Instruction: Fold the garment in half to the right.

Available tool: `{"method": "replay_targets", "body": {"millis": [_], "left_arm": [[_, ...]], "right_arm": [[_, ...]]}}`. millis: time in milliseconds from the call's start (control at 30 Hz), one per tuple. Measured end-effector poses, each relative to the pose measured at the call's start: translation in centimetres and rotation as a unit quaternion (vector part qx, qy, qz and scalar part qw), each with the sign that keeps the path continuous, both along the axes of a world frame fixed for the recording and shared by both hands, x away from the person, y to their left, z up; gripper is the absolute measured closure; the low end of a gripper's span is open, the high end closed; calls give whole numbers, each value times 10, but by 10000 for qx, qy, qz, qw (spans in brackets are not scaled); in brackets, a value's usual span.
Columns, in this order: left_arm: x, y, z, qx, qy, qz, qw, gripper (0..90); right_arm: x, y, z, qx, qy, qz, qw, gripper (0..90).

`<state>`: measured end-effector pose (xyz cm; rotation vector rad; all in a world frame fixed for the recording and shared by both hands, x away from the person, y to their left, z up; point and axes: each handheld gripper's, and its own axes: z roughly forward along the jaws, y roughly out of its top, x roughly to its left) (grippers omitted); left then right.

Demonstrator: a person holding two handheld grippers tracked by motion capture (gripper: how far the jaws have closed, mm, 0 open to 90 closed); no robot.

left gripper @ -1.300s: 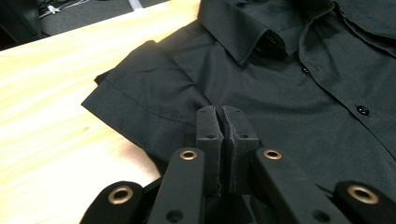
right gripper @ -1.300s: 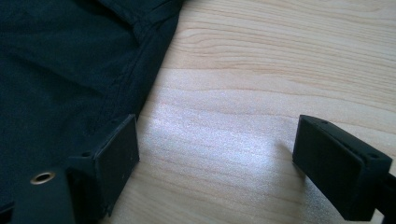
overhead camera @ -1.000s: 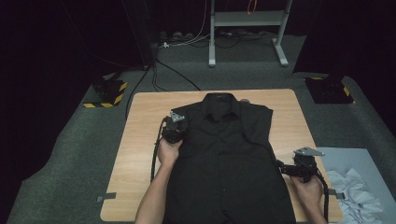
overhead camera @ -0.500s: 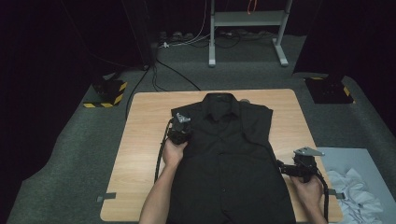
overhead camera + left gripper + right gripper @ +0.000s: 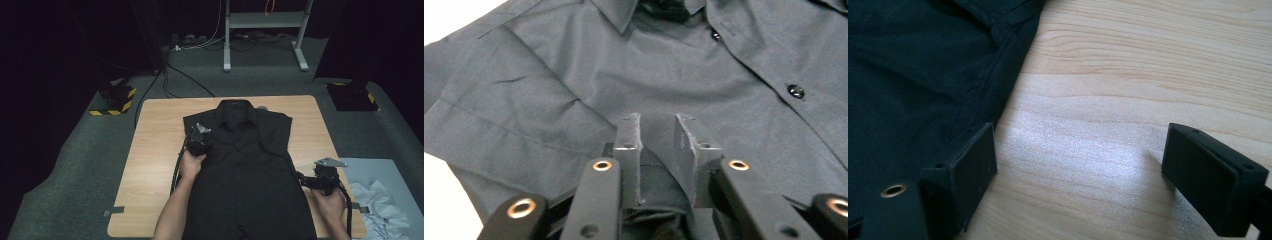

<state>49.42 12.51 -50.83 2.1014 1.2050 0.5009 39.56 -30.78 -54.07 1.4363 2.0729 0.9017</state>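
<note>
A black button-up shirt (image 5: 245,165) lies flat, collar at the far end, on the wooden table (image 5: 155,150). My left gripper (image 5: 200,137) rests on the shirt's left shoulder area. In the left gripper view its jaws (image 5: 659,125) are shut on a fold of the shirt's fabric (image 5: 574,65), with the collar and buttons ahead. My right gripper (image 5: 305,181) sits low at the shirt's right edge. It (image 5: 1083,155) is open there, the left jaw touching the shirt's hem (image 5: 913,75) and the right jaw over bare wood (image 5: 1108,90).
A crumpled white cloth (image 5: 380,200) lies on a grey sheet right of the table. A metal stand (image 5: 260,30) and cables stand behind the table. Yellow-black striped blocks (image 5: 117,97) sit on the floor at the back left. A tape strip (image 5: 114,211) marks the front left corner.
My left gripper has slid rightward over the shirt, drawing the pinched fabric inward. The right gripper has stayed in place.
</note>
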Motion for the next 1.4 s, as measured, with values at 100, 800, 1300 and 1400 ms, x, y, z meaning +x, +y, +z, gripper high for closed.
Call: {"method": "replay_targets", "body": {"millis": [100, 800, 1300, 1400], "left_arm": [[-1, -2, 2, -54, -32, -9, 10000, 673], [-16, 4, 32, -583, -373, 0, 9976, 322], [-28, 21, 50, -756, -526, 120, 9957, 203], [-29, 24, 53, -822, -531, 133, 9951, 187]], "right_arm": [[0, 0, 0, 1, 0, -1, 10000, 140], [0, 0, 0, 1, 1, 0, 10000, 140], [0, 0, 0, 0, 3, 1, 10000, 139], [0, 0, 0, 1, 3, 1, 10000, 139]]}}
